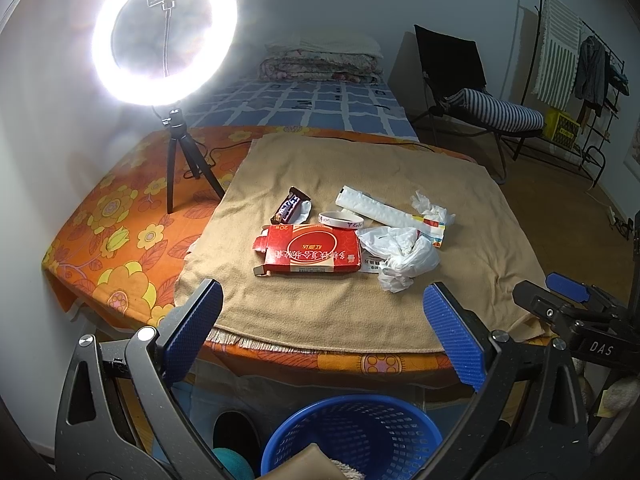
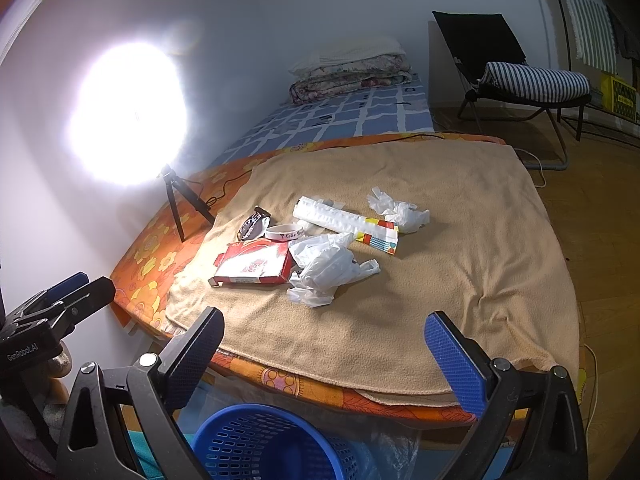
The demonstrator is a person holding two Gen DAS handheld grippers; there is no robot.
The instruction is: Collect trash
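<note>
Left gripper: held spread wide and released at the near edge of the table; nothing is gripped between its blue pads.
Right gripper: likewise held wide apart and released, nothing between the fingers; it is also seen at the right edge of the left wrist view.
Surface: a tan towel is spread over an orange floral cloth.
Trash: a cluster is gathered at the middle of the towel, well beyond both grippers.
Red carton: laid flat at the near left of the cluster, one end flap open.
Candy wrapper: placed just beyond the carton, to the far left.
White wristband: set between the candy wrapper and a long white packet.
Crumpled plastic bag: found to the right of the carton, touching it.
Crumpled tissue: seen at the far right of the cluster, by the packet's coloured end.
Blue basket: positioned on the floor below the near table edge, under the grippers.
Ring light: lit, mounted on a small tripod at the far left.
</note>
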